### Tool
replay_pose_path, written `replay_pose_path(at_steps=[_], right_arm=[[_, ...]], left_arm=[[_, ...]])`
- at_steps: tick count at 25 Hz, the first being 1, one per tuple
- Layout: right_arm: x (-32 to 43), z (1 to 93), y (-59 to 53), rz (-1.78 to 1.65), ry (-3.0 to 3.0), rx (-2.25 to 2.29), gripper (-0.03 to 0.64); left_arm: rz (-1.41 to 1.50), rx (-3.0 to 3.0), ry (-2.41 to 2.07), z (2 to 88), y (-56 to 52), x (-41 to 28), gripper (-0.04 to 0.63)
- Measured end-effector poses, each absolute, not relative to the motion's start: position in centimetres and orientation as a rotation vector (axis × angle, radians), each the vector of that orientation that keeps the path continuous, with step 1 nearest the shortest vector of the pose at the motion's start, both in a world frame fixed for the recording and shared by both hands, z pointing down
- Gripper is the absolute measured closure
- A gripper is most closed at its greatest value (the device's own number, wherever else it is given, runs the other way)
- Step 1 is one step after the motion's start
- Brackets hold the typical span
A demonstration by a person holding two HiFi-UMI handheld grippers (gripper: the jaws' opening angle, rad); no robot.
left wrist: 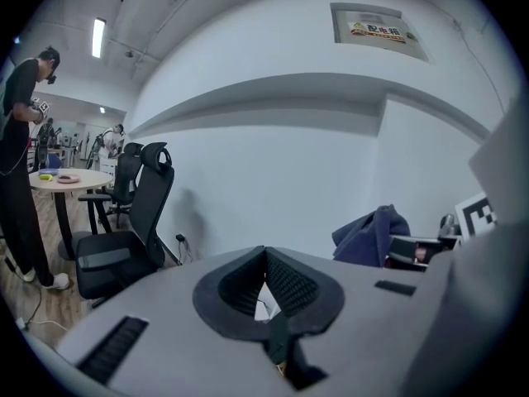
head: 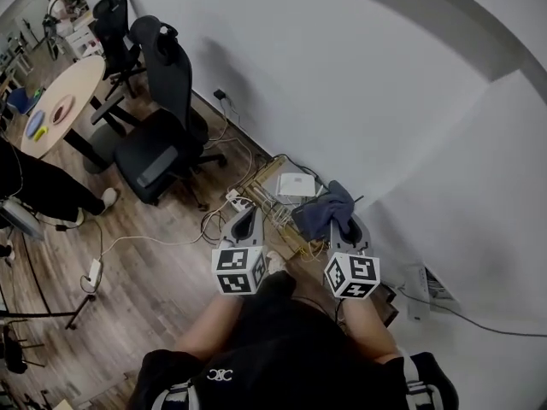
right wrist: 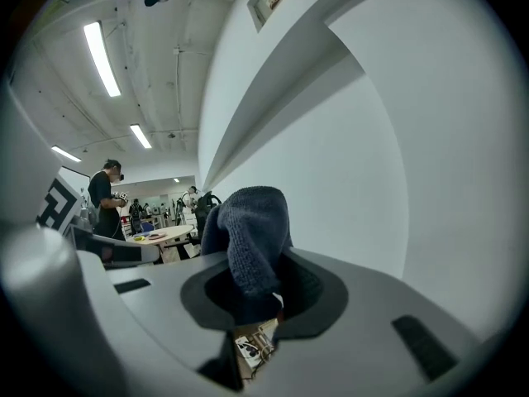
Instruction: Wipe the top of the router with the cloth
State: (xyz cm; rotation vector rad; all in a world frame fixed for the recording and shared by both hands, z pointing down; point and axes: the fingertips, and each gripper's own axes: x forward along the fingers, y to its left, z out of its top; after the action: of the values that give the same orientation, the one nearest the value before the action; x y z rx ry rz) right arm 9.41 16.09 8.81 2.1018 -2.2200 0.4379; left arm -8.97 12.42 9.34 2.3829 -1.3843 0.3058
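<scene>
**Holding cloth over router, wipe not yet begun**

Right hand-held gripper (right wrist: 258, 275) is clamping the dark blue cloth (right wrist: 248, 222). A thick fold is bunching up out of the jaws and the rest is draping forward. Left hand-held gripper (left wrist: 265, 256) is sitting with its jaws together and nothing between them.

Both are being held side by side in front of the person. The white router (head: 296, 184) is lying low by the wall (head: 359, 84), just beside a wire rack (head: 272, 196) and a tangle of cables (head: 218, 220). The cloth is apart from the router, with no contact.

My read on doing the step well:
- Lowering so the hanging cloth, not the jaw tips, is meeting the top.
- Wiping in straight passes edge to edge with light pressure, since the router looks light and is likely to slide.
- Steadying its side with the left hand-held gripper if it shifts.
- Watching the cables, which are a snag risk for the cloth.

Views:
- The head view is the only one showing the router and the layout.
- The right gripper view is showing the grip itself, but the cloth is blocking whatever lies ahead of the jaws.
- The left gripper view is catching the cloth side-on, plus an office chair (left wrist: 136, 222) and a person (left wrist: 21, 155) standing at a round bench (left wrist: 66, 180). It is also showing a white sliver in the jaw gap that I cannot identify.
</scene>
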Motion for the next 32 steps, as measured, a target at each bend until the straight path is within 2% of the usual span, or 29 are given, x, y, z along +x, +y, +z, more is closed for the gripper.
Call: replay_pose_path(at_steps=[21,32], right_arm=[[15.4,14.5,4.5,0.557,-1.961,1.948,0.565],[16.8,17.7,3.1,0.574,-1.859,1.849,0.565]], left_arm=[[0.418,2.273,-1.17,18.0,-1.8,-3.3,0.592],[0.44,2.248,-1.188,20.0,-5.1,-4.9,0.592]])
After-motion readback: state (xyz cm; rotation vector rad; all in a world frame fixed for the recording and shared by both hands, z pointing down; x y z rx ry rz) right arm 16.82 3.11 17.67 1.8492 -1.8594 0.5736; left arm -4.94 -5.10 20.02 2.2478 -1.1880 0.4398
